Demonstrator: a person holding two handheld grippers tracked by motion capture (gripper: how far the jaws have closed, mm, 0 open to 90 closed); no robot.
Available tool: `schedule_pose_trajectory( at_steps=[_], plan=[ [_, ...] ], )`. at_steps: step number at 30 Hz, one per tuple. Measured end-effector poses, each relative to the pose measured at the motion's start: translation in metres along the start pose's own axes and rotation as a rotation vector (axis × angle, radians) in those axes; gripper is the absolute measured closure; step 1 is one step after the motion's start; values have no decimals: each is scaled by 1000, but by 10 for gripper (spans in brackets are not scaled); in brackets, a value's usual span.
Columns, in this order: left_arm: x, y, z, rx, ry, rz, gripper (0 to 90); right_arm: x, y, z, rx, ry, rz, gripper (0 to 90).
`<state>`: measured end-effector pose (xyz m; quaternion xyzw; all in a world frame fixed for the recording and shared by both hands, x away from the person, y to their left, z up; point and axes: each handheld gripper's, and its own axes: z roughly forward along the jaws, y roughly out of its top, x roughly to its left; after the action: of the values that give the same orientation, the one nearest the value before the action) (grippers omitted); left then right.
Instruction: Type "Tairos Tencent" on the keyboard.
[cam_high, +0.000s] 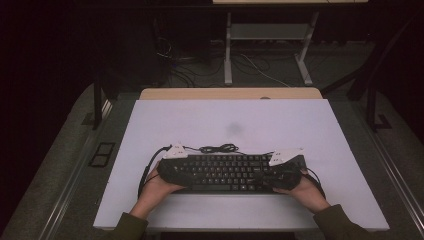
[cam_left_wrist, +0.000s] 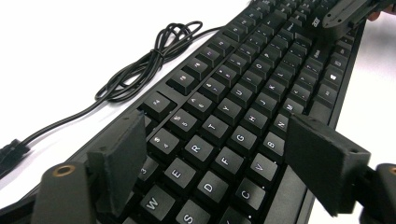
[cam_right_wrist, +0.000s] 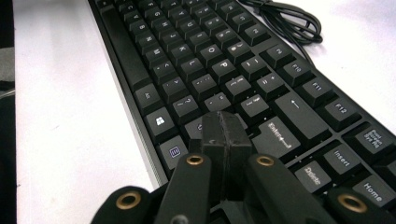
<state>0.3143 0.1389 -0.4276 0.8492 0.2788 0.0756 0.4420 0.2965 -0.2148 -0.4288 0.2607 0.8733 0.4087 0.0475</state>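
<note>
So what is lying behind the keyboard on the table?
Behind the black keyboard, its bundled black cable lies loosely coiled on the white table. Where the cable joins the keyboard is hidden.

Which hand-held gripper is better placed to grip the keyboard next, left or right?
Left, probably. The left hand-held gripper has its jaws open, straddling the keyboard across its width. The right hand-held gripper is shut, tips over the keys near Enter, so it must reopen first.

all-black plastic keyboard (cam_high: 227, 172) with white key legends, black coiled cable (cam_left_wrist: 140, 70), plain white tabletop (cam_high: 240, 125), olive green sleeves (cam_high: 340, 225).
</note>
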Motion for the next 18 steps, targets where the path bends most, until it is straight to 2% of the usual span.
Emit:
schedule_pose_trajectory(
  at_steps=[4, 7, 15, 18],
  plan=[
    [0, -1, -3, -2, 0, 0, 197, -1, 2, -2, -31, 16, 16, 890],
    [1, -3, -4, -9, 0, -7, 197, -1, 4, -3, -47, 24, 23, 834],
    [1, -4, -6, -12, 2, -4, 194, -3, 10, -2, -92, 34, 53, 575],
    [1, -5, -8, -16, 5, -12, 194, -3, 13, -1, -110, 21, 62, 472]
  ],
)
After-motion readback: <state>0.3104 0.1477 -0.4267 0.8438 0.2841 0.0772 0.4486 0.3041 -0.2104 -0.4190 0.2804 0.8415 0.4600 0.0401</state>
